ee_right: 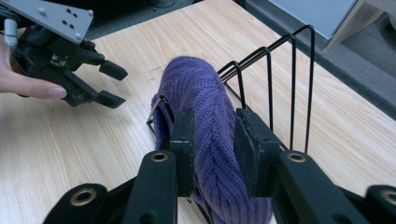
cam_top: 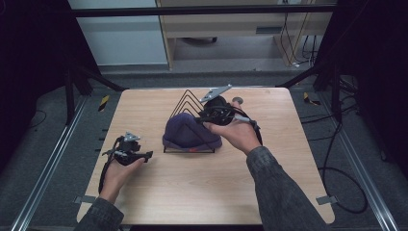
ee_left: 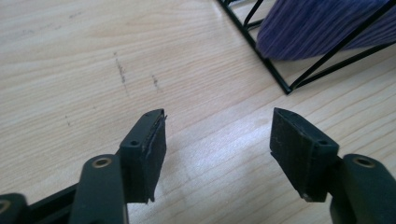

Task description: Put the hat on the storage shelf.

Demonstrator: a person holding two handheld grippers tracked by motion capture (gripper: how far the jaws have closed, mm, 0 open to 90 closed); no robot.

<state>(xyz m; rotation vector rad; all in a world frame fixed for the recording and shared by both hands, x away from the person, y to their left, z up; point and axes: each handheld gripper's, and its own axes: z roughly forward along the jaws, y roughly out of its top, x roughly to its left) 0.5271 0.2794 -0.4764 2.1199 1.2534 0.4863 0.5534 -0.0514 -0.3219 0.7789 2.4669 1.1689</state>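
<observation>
Right gripper (ee_right: 212, 154) clamped on purple knit hat (ee_right: 205, 107); left gripper (ee_left: 217, 144) wide apart, holding nothing.

Hat draped over black wire rack (cam_top: 185, 103) at table (cam_top: 159, 192) centre, pinched at its near fold. Left gripper (cam_top: 146, 155) low over bare wood, well left of rack, pads (ee_left: 154, 144) clear of everything.

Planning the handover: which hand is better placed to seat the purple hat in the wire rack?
Right. The right claw has its pads around the purple hat in the wire rack; the left claw is open over bare table.
</observation>
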